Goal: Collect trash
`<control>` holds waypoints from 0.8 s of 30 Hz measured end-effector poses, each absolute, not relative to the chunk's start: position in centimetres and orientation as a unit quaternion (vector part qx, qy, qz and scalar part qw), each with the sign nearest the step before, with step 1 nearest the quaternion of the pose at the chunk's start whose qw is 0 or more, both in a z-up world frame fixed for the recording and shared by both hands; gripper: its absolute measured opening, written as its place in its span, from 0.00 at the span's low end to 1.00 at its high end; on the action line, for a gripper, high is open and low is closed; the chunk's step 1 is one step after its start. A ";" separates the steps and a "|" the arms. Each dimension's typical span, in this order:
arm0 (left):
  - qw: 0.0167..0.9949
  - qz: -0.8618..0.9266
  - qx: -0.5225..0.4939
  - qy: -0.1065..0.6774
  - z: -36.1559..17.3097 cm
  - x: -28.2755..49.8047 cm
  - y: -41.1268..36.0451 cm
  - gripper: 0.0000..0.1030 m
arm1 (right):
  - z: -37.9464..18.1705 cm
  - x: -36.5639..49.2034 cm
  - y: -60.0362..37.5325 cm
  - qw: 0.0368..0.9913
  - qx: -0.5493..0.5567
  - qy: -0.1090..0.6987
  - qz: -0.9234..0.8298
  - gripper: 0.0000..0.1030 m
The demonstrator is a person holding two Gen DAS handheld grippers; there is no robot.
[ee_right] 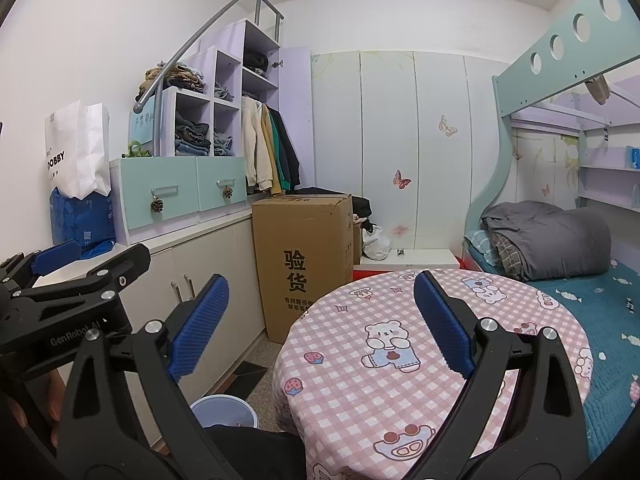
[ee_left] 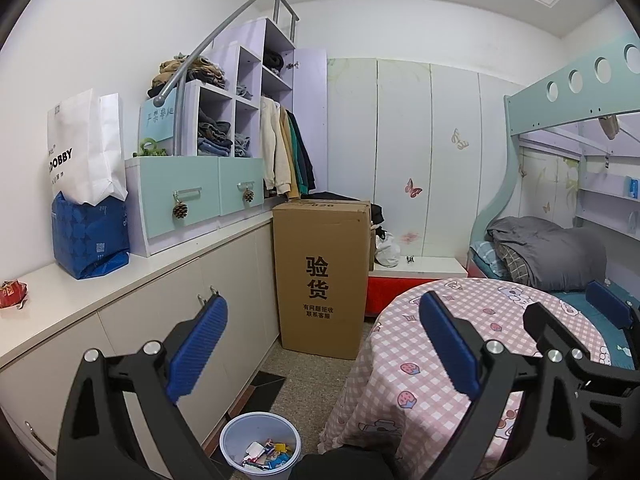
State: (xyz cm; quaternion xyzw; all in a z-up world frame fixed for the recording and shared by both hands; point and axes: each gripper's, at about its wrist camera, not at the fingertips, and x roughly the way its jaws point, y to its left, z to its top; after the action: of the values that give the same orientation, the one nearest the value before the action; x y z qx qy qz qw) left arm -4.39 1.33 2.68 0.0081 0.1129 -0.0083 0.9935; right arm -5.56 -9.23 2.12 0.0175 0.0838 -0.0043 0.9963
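A pale blue bin (ee_left: 260, 446) stands on the floor between the cabinets and the round table; several colourful wrappers (ee_left: 266, 454) lie inside it. In the right wrist view only the bin's rim (ee_right: 224, 410) shows. My left gripper (ee_left: 322, 346) is open and empty, held above the bin and the table's left edge. My right gripper (ee_right: 320, 326) is open and empty above the table with the pink checked cloth (ee_right: 420, 360). The left gripper also shows at the left of the right wrist view (ee_right: 60, 276). A red crumpled wrapper (ee_left: 12, 294) lies on the counter at far left.
A tall cardboard box (ee_left: 320, 276) stands on the floor behind the table. White cabinets (ee_left: 224, 280) run along the left wall, with a blue bag (ee_left: 90, 236) and a white paper bag (ee_left: 84, 148) on top. A bunk bed (ee_right: 560, 240) is at right.
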 end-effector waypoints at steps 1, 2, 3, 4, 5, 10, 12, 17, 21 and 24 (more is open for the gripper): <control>0.994 -0.008 0.008 0.113 2.7 -4.4 1.3 0.92 | 2.1 -5.6 -9.2 0.996 0.018 0.084 -0.004 0.89; 0.993 -0.008 0.009 0.114 2.7 -4.4 1.3 0.92 | 2.1 -5.5 -9.3 0.996 0.017 0.084 -0.004 0.89; 0.994 -0.008 0.008 0.113 2.7 -4.4 1.3 0.92 | 2.1 -5.5 -9.3 0.996 0.017 0.085 -0.003 0.89; 0.994 -0.008 0.008 0.113 2.7 -4.4 1.4 0.92 | 2.1 -5.4 -9.3 0.996 0.017 0.085 -0.002 0.89; 0.994 -0.008 0.009 0.113 2.7 -4.3 1.4 0.92 | 2.1 -5.4 -9.3 0.996 0.017 0.085 -0.002 0.89; 0.994 -0.007 0.009 0.113 2.7 -4.4 1.4 0.92 | 2.2 -5.4 -9.3 0.996 0.017 0.086 -0.002 0.89; 0.994 -0.007 0.010 0.113 2.7 -4.4 1.4 0.92 | 2.1 -5.4 -9.3 0.996 0.018 0.086 -0.002 0.89; 0.994 -0.006 0.009 0.113 2.7 -4.3 1.4 0.92 | 2.0 -5.4 -9.3 0.996 0.018 0.087 -0.001 0.89; 0.994 -0.007 0.010 0.113 2.7 -4.3 1.5 0.92 | 1.8 -5.3 -9.4 0.996 0.019 0.088 -0.001 0.89; 0.994 -0.005 0.011 0.113 2.7 -4.3 1.5 0.92 | 1.6 -5.2 -9.4 0.996 0.021 0.089 -0.001 0.89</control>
State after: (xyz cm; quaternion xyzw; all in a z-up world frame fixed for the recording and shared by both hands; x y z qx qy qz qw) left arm -4.29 1.47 2.66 0.0111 0.1128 -0.0055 0.9935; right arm -5.23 -9.41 1.63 0.0206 0.0893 -0.0006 0.9958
